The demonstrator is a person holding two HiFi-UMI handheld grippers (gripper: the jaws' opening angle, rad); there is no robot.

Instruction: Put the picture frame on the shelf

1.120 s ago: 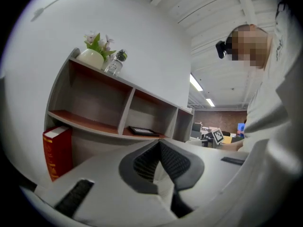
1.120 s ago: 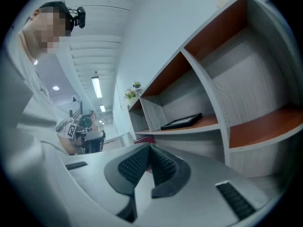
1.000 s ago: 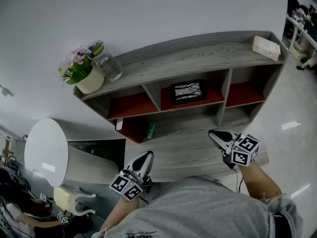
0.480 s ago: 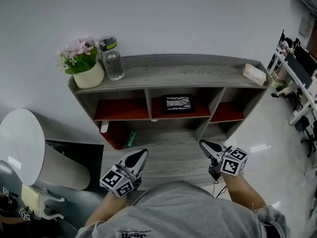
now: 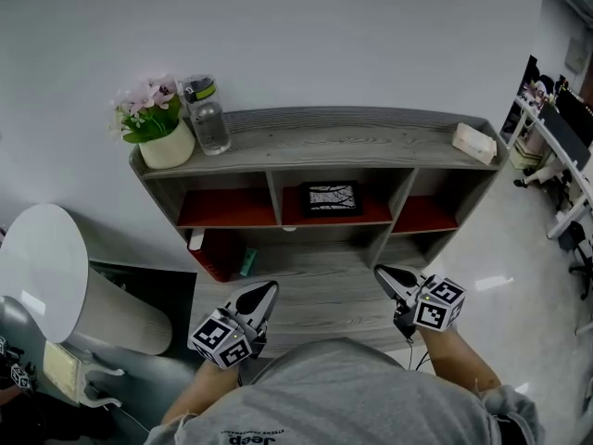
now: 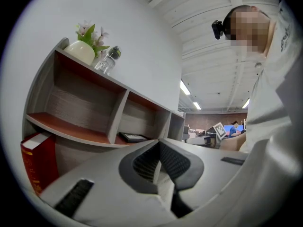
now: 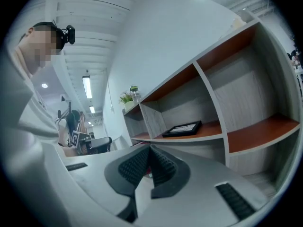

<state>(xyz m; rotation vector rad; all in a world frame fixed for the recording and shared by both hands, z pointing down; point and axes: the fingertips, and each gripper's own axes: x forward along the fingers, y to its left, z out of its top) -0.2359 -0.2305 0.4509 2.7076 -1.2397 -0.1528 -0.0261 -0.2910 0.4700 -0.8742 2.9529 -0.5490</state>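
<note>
The frame (image 5: 331, 198) lies flat in the shelf's (image 5: 371, 146) middle compartment. Jaws of the left gripper (image 5: 267, 291) and right gripper (image 5: 384, 273) are pressed together, empty. The frame is probably light, rigid and fragile: grip opposite edges.

The grey wooden shelf (image 5: 343, 142) is standing with its open compartments facing the viewer. On its top board, a flower pot (image 5: 169, 143) is sitting at the ten o'clock corner, a water bottle (image 5: 209, 120) just beside it at its three o'clock, and a pale box (image 5: 475, 143) is lying at the two o'clock end. The picture frame (image 5: 331, 197) is lying flat in the middle upper compartment. A red book (image 5: 219, 254) is standing in the lower compartment at eight o'clock.
</note>
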